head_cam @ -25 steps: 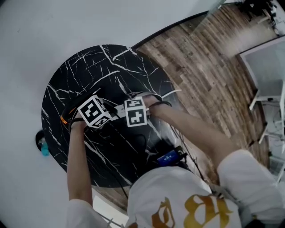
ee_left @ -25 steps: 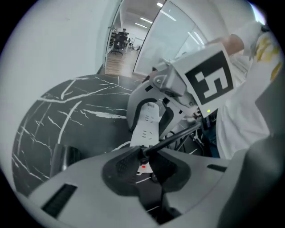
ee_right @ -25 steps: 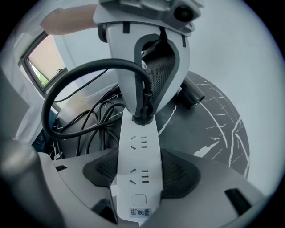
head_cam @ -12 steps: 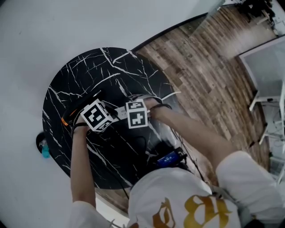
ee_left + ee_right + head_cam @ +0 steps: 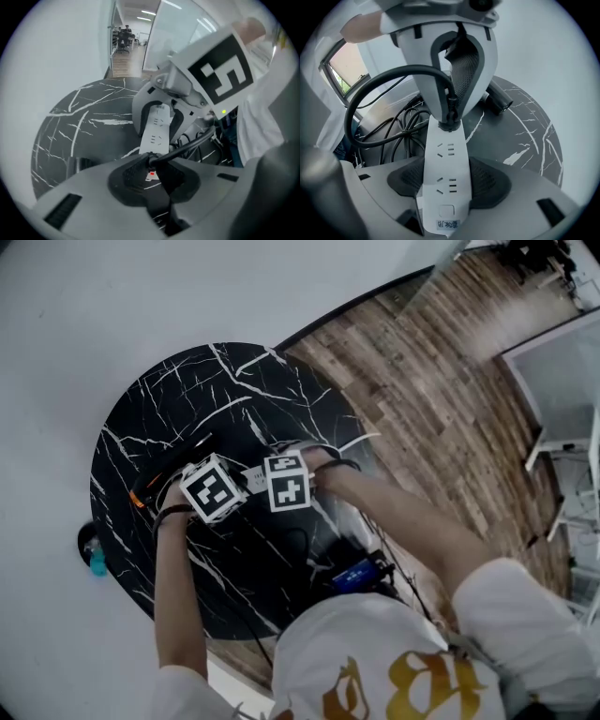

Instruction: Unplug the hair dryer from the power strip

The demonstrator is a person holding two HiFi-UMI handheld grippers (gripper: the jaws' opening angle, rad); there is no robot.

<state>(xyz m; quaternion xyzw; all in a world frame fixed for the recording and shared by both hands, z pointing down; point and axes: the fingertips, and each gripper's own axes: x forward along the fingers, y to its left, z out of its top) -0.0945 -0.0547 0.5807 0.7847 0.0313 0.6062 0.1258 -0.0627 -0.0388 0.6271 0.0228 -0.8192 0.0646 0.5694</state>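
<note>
On the black marble table (image 5: 234,381) my right gripper (image 5: 449,180) is shut on the white power strip (image 5: 445,164), pads pressing both long sides. The black plug (image 5: 449,119) sits in the strip's far end. Its cord (image 5: 370,101) loops away to the left. My left gripper (image 5: 152,166) points steeply down, and its jaws have just been closing with the plug (image 5: 149,159) between the pads, which now press on it. The strip (image 5: 157,126) runs on beyond it. The black hair dryer (image 5: 498,101) lies behind, left of the marker cubes (image 5: 214,491) in the head view.
A tangle of black cables (image 5: 393,131) lies beside the strip toward the person. A blue device (image 5: 354,573) sits at the table's near edge. Wooden floor (image 5: 422,362) lies to the right, and a small blue object (image 5: 94,557) is on the floor at left.
The left gripper has tilted a little, and its marker cube now stands closer to the right one. The right gripper and the power strip have not moved.
</note>
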